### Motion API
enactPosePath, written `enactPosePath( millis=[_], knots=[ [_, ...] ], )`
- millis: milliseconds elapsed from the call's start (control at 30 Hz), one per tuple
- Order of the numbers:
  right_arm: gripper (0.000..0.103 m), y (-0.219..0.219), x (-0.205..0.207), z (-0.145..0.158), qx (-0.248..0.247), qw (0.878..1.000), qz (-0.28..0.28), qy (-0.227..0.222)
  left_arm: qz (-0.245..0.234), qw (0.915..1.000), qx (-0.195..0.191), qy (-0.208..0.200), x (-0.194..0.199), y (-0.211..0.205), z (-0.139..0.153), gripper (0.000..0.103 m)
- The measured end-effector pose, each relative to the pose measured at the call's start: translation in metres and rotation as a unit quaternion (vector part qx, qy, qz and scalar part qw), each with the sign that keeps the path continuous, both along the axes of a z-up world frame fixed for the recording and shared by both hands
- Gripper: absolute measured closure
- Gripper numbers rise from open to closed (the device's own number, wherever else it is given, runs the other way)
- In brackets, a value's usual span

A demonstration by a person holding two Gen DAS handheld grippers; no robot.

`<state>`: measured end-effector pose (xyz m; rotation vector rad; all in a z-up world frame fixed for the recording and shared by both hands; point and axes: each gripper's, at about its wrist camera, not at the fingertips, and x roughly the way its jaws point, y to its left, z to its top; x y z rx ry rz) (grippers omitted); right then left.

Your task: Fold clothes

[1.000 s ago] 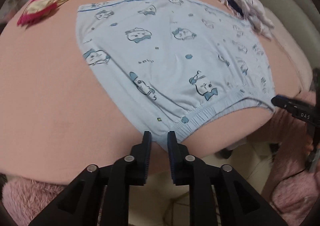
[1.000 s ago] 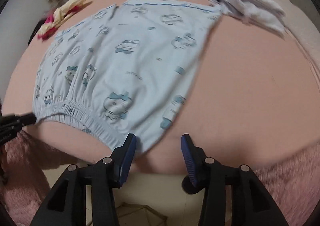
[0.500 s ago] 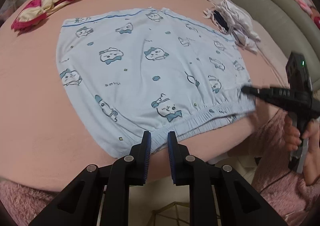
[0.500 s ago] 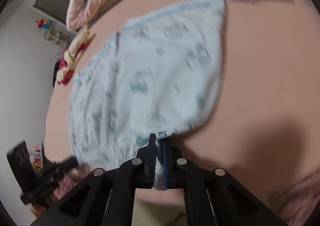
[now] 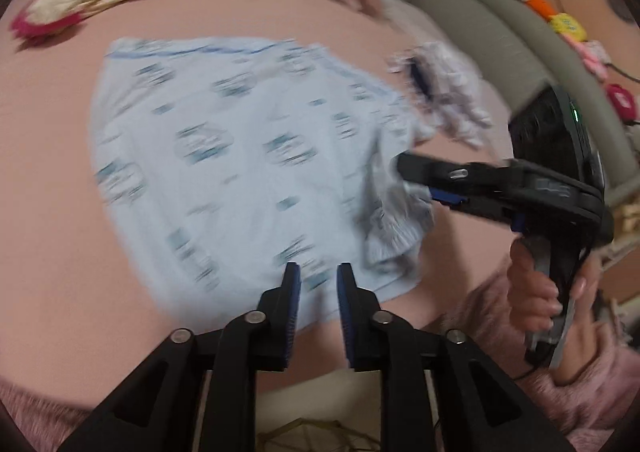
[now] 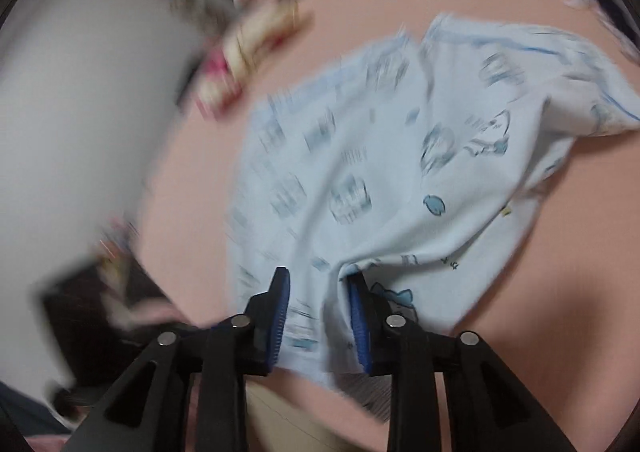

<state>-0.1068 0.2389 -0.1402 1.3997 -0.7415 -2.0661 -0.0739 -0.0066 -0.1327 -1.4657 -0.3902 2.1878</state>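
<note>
Light blue shorts with a cartoon print [image 5: 248,172] lie on the pink bed; both views are motion-blurred. My left gripper [image 5: 318,276] sits at the near waistband edge, its jaws a narrow gap apart with nothing clamped. In the left wrist view my right gripper [image 5: 416,184] has the shorts' right waistband corner bunched and lifted over the fabric. In the right wrist view my right gripper [image 6: 318,284] has its jaws apart, with shorts fabric [image 6: 360,172] lying between the pads.
A pink and cream garment [image 5: 84,0] lies at the far left. A white patterned garment [image 5: 444,92] lies at the far right of the pink bed sheet [image 5: 52,212]. A grey padded bed rail [image 5: 500,24] runs behind it. The bed's front edge is just under my grippers.
My right gripper has carried the right waistband corner up and leftward over the shorts, bunching the cloth. Its jaws, shut half a second ago, now stand apart. My left gripper stayed at the waistband.
</note>
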Motion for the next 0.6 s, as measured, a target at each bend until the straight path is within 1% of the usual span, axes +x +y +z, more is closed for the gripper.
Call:
enactPosePath(
  millis=[33, 67, 100, 133, 200, 267, 367, 433, 467, 533, 567, 600],
  knots=[
    [0.064, 0.016, 0.007, 0.003, -0.027, 0.999, -0.027, 0.004, -0.010, 0.9999, 0.013, -0.005, -0.006, 0.009, 0.000, 0.066],
    [0.063, 0.024, 0.010, 0.003, -0.032, 0.998, -0.048, 0.003, -0.020, 0.9994, 0.026, -0.010, -0.013, 0.017, 0.000, 0.058],
    [0.062, 0.034, 0.018, 0.002, -0.015, 0.998, -0.065, 0.002, -0.029, 0.9991, 0.028, -0.015, -0.021, 0.028, -0.002, 0.057],
    [0.062, 0.045, 0.025, 0.000, 0.000, 0.997, -0.083, 0.000, -0.039, 0.9988, 0.023, -0.016, -0.028, 0.039, -0.002, 0.057],
    [0.062, 0.065, 0.038, -0.011, 0.008, 0.993, -0.115, -0.019, -0.060, 0.9981, 0.013, -0.009, -0.037, 0.057, 0.002, 0.057],
    [0.062, 0.084, 0.050, -0.022, 0.016, 0.988, -0.147, -0.037, -0.059, 0.9980, 0.015, -0.016, -0.047, 0.067, 0.003, 0.057],
    [0.062, 0.107, 0.057, -0.025, 0.039, 0.980, -0.188, -0.054, -0.047, 0.9984, 0.011, -0.031, -0.060, 0.075, 0.002, 0.057],
    [0.062, 0.102, 0.053, -0.017, 0.098, 0.980, -0.170, -0.032, -0.049, 0.9982, -0.016, -0.030, -0.063, 0.082, 0.002, 0.057],
    [0.062, 0.094, 0.051, -0.014, 0.118, 0.981, -0.152, -0.017, -0.051, 0.9978, -0.030, -0.030, -0.064, 0.085, 0.001, 0.057],
    [0.062, 0.075, 0.047, -0.013, 0.124, 0.985, -0.119, -0.008, -0.069, 0.9927, -0.093, -0.035, -0.064, 0.096, -0.006, 0.058],
    [0.062, 0.065, 0.045, -0.014, 0.125, 0.987, -0.103, -0.007, -0.064, 0.9893, -0.125, -0.040, -0.064, 0.095, -0.010, 0.065],
    [0.062, 0.057, 0.043, -0.016, 0.126, 0.988, -0.093, -0.011, -0.058, 0.9849, -0.157, -0.045, -0.064, 0.094, -0.015, 0.069]
  ],
)
